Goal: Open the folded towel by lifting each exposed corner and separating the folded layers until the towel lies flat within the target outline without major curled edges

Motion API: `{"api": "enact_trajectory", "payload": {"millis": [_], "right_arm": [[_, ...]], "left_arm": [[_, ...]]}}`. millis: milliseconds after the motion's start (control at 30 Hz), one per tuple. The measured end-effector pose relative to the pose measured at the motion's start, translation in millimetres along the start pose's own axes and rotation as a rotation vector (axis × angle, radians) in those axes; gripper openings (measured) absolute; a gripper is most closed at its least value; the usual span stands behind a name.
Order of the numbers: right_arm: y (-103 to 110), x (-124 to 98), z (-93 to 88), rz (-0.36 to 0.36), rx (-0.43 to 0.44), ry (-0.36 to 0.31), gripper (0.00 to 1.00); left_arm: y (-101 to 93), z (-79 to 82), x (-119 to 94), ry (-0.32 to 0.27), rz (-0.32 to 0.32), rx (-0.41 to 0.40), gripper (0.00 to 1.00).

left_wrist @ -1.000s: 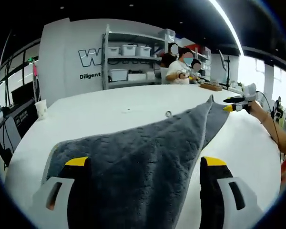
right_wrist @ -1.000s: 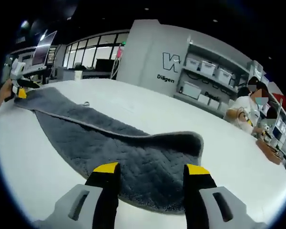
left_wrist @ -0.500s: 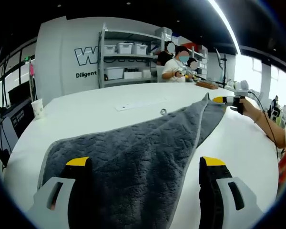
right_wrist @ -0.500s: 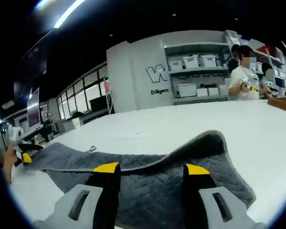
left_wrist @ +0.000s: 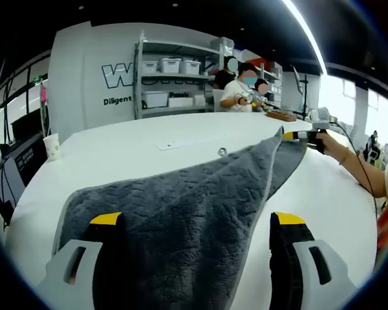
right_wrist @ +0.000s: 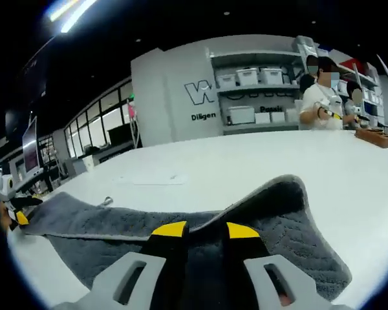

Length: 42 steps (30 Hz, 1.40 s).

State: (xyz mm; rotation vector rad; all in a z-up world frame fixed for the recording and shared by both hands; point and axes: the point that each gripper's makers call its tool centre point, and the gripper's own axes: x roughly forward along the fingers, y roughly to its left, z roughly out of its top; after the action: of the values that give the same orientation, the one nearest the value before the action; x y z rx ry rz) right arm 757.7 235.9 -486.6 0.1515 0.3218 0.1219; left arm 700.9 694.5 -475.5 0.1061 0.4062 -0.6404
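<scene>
Since the earlier frame, the right gripper point(right_wrist: 198, 230) has narrowed its jaws onto a raised fold of the grey towel point(right_wrist: 200, 226) and now pinches it. The left gripper point(left_wrist: 194, 223) keeps its jaws spread wide, with the towel point(left_wrist: 181, 206) lying between them. It stretches forward across the white table point(left_wrist: 149, 142).

Grey towel stretched between two grippers on a white table

In the left gripper view the left gripper point(left_wrist: 191, 226) has its yellow-tipped jaws set wide apart over the near end of the grey towel point(left_wrist: 181, 206). The towel runs across the white table point(left_wrist: 136, 145) to a raised far corner, held by the right gripper point(left_wrist: 297, 135) in a person's hand point(left_wrist: 328, 139). A paper cup point(left_wrist: 51, 146) stands near the table's left edge, with shelving point(left_wrist: 174, 77) and people behind
</scene>
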Motion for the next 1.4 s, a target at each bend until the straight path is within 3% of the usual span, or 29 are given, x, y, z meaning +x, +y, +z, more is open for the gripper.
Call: {"api": "enact_trajectory", "payload": {"millis": [133, 167, 233, 533, 1033, 1400], "right_arm": [[-3.5, 3.1, -0.7, -0.014, -0.006, 0.006, 0.03], [-6.6, 2.6, -7.0, -0.025, -0.051, 0.045, 0.00], [-3.7, 2.6, -8.2, -0.012, -0.093, 0.044, 0.00], [5.8, -9.7, -0.2, 0.027, -0.135, 0.016, 0.00], [15.7, -46.2, 7.5, 0.030, -0.119, -0.021, 0.00], [28.3, -79.4, -0.8, 0.040, -0.135, -0.022, 0.00]], "left_arm": [[-0.2, -3.2, 1.6, 0.014, 0.001, -0.002, 0.90], [-0.4, -4.1, 2.0, 0.018, 0.000, -0.002, 0.90], [-0.6, -4.4, 2.2, 0.019, 0.001, -0.002, 0.90], [-0.4, -5.6, 1.8, 0.025, 0.006, 0.001, 0.89], [6.4, -11.2, -1.3, 0.037, 0.023, -0.005, 0.89], [4.2, -8.9, -6.1, 0.019, 0.021, -0.002, 0.89]]}}
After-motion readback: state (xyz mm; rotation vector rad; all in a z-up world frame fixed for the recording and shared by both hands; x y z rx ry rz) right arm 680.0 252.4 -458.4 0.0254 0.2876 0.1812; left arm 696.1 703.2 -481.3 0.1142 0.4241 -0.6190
